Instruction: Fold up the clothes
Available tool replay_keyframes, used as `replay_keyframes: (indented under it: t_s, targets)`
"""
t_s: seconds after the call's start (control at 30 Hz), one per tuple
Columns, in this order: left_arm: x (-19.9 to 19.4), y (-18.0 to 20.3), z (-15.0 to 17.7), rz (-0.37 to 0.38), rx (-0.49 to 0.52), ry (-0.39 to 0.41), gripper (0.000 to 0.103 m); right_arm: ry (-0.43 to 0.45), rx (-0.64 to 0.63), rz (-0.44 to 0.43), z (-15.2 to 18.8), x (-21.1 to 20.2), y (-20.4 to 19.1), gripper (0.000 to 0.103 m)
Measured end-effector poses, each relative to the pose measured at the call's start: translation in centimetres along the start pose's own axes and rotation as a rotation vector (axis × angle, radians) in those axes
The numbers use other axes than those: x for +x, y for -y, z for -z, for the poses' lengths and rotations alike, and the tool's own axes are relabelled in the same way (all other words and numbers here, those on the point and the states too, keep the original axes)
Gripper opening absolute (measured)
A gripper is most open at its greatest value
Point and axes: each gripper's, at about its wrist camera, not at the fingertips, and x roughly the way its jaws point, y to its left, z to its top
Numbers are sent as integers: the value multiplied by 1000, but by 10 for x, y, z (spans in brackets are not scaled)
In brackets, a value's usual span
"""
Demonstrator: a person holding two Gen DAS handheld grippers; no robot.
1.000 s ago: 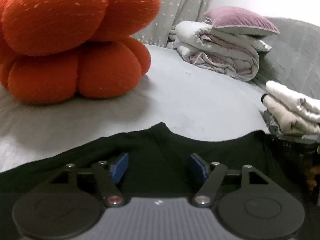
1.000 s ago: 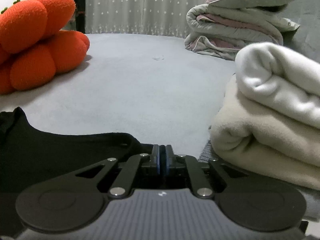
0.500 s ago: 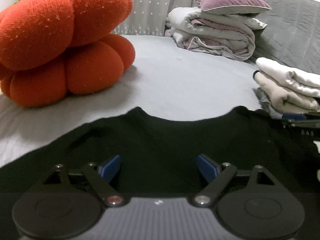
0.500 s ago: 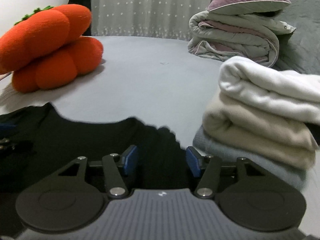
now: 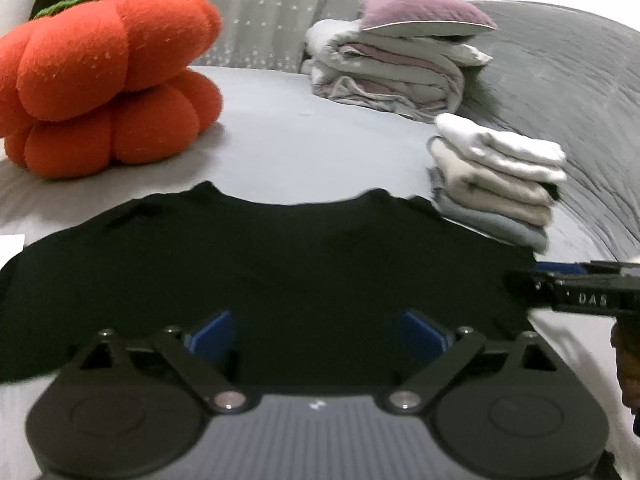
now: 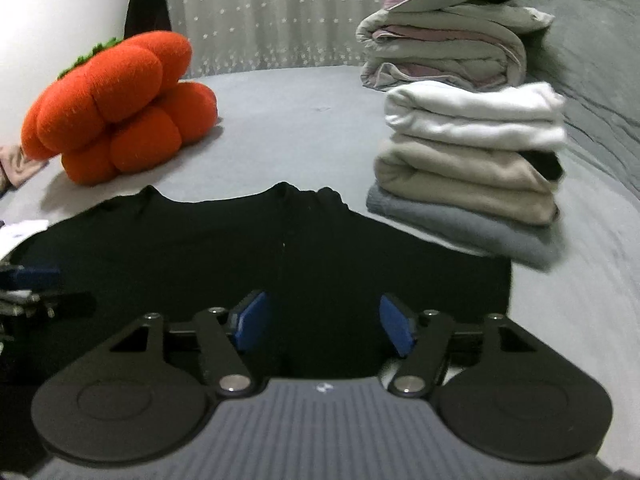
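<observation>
Released since earlier, right hand-held gripper (image 6: 322,326) gapes like left (image 5: 318,338) over matte black garment (image 6: 264,252) (flat, soft).

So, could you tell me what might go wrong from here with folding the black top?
The black top lies right up against the stack of folded clothes, so a sideways fold could snag or topple it. Both the left gripper and the right gripper are open over dark, featureless fabric, so a pinch may catch several layers or miss the edge.

Garment (image 5: 280,264) spread on bed (image 5: 304,148); plush cushion (image 5: 104,92) behind left, clothes stack (image 5: 496,184) right, bedding pile (image 5: 392,72) farthest back.
</observation>
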Motion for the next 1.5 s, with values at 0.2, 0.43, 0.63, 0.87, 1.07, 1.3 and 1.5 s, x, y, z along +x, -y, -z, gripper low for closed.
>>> replay_keyframes:
  t_s: [0.2,0.43,0.63,0.87,1.07,1.3,1.5]
  targets:
    - [-16,15,24,16,-7,-6,98,-1,98,5,16,-16,16,70]
    - [-23,21,52,15,-17,21,102,8,275,19,28,-9,43,71]
    - [-14,24,60,-25,18,39,102,16,426,31,38,-4,66,71]
    - [0,24,46,3,5,47,102,84,641,31,41,12,93,71]
    - [6,18,44,13,-15,41,102,142,638,82,43,20,98,61]
    - [6,6,37,32,-80,28,102,145,612,215,34,36,90,19]
    - [2,-11,31,36,-193,18,102,106,552,295,16,40,74,6]
